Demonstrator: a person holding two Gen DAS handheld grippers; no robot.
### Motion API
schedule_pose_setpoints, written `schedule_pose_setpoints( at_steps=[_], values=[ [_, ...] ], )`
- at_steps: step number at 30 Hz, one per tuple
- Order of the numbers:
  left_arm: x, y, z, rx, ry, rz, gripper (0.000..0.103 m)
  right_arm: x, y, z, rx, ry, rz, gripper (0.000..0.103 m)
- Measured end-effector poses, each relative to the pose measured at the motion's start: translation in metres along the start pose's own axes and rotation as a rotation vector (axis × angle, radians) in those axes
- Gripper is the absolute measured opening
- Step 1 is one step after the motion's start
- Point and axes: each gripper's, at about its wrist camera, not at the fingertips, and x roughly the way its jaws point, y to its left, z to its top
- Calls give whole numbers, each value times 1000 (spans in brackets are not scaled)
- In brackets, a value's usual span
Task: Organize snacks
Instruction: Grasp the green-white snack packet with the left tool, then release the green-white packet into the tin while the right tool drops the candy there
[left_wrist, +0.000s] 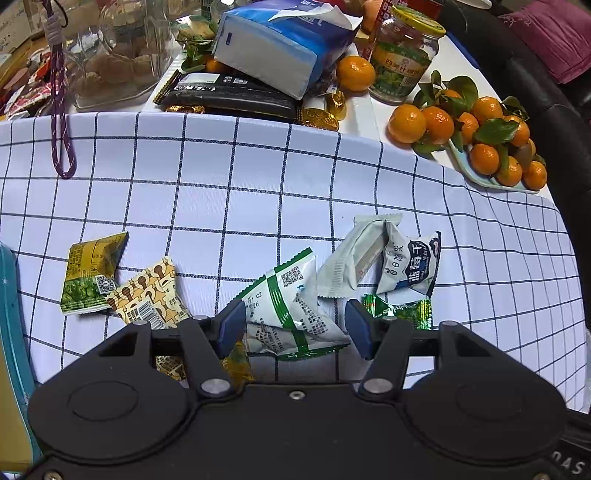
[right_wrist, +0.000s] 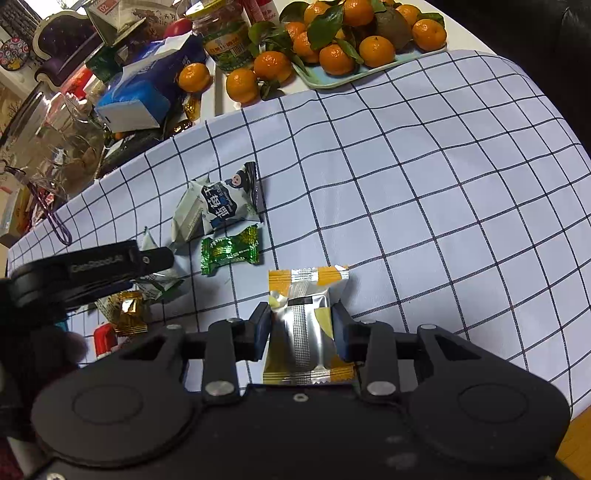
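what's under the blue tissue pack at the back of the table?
The blue tissue pack lies on a flat black packet, overlapping its far right part. A mandarin sits beside it. Whatever else lies beneath is covered.

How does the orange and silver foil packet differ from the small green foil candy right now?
The orange and silver foil packet is clamped between the right gripper pads, lifted off the cloth; the small green foil candy lies free on the checked tablecloth. The packet is larger and pillow-shaped; the candy is twist-ended. Both are shiny sealed wrappers.
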Motion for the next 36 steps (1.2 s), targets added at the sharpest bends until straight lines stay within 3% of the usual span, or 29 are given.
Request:
schedule_pose_setpoints(
  at_steps=[3,9,15,28,31,36],
  values=[
    [0,-11,-1,41,-16,22,64,-3,-4,2,23,-4,8,38],
    [-3,-25,-4,101,47,-138,64,-7,-14,3,72,-8,21,38],
    [12,-18,-4,18,92,-113,64,-10,-19,3,96,-23,22,37],
    [11,-36,-10,102,29,-80,62,-19,-16,2,102,-50,62,37],
    [9,-35,-10,84,54,-114,54,-23,-14,2,100,-55,66,37],
    [-2,-27,-12,40,55,-153,52,-28,-10,3,100,-80,48,37]
  ],
)
